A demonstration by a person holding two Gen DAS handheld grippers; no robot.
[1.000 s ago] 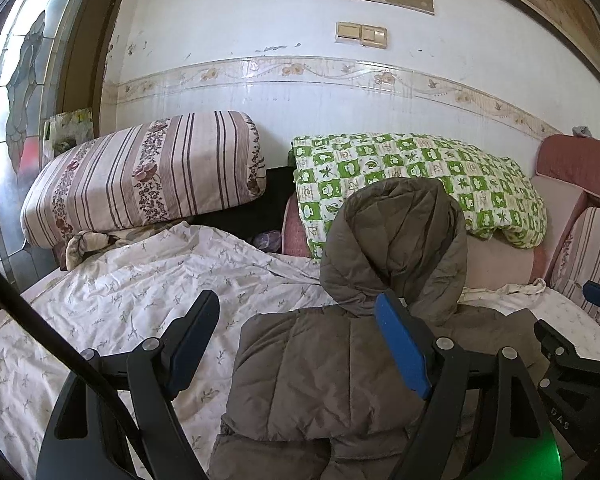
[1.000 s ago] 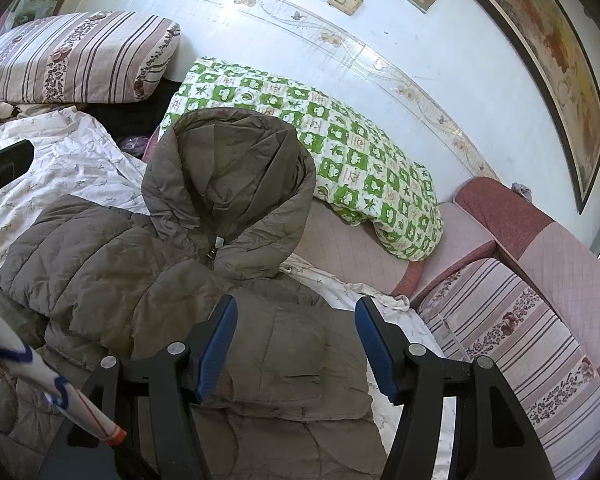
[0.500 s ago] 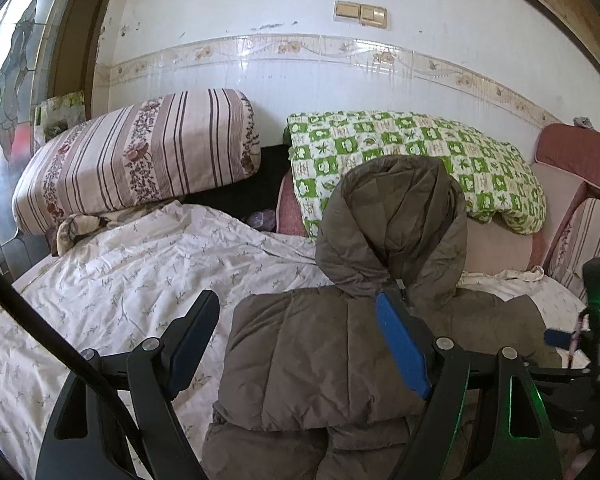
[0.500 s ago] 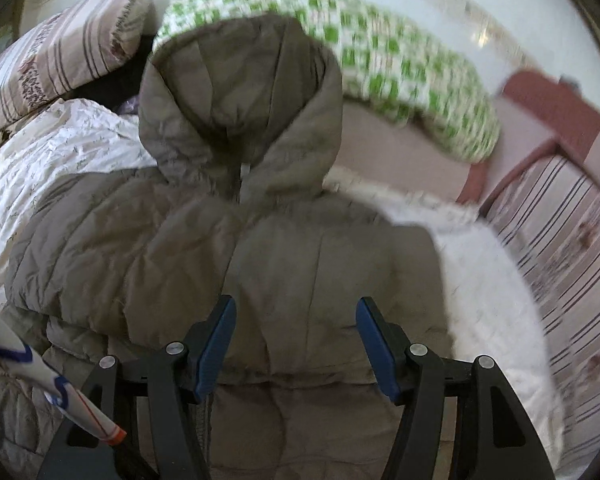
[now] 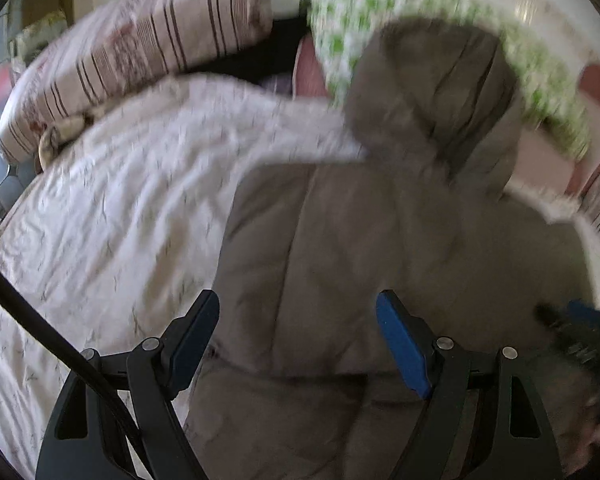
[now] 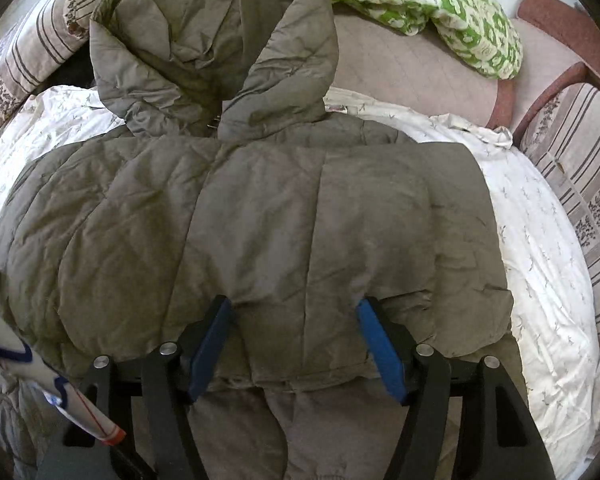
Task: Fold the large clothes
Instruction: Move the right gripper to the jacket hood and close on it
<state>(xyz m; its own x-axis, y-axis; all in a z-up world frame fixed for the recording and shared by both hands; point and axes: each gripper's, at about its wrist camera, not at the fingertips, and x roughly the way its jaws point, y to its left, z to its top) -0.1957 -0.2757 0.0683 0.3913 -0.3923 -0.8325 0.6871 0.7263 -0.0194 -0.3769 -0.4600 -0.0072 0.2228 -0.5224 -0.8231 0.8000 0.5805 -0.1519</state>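
A grey-brown padded hooded jacket (image 6: 260, 208) lies on the bed, hood toward the wall, its sleeves folded across the body. In the left wrist view, which is motion-blurred, the jacket (image 5: 360, 248) fills the middle. My left gripper (image 5: 298, 332) is open and empty, just above the jacket's left part. My right gripper (image 6: 294, 340) is open and empty, low over the folded sleeve edge near the jacket's middle. The right gripper's tip (image 5: 576, 320) shows blurred at the right edge of the left wrist view.
A white floral sheet (image 6: 540, 240) covers the bed. A striped bolster (image 5: 132, 48) and a green-and-white checked pillow (image 6: 440, 4) lie against the wall. A striped cushion with a reddish frame (image 6: 580, 152) stands at the right.
Both grippers have moved forward and tilted down toward the jacket, which now fills both views. Both stay open. The jacket has not moved.
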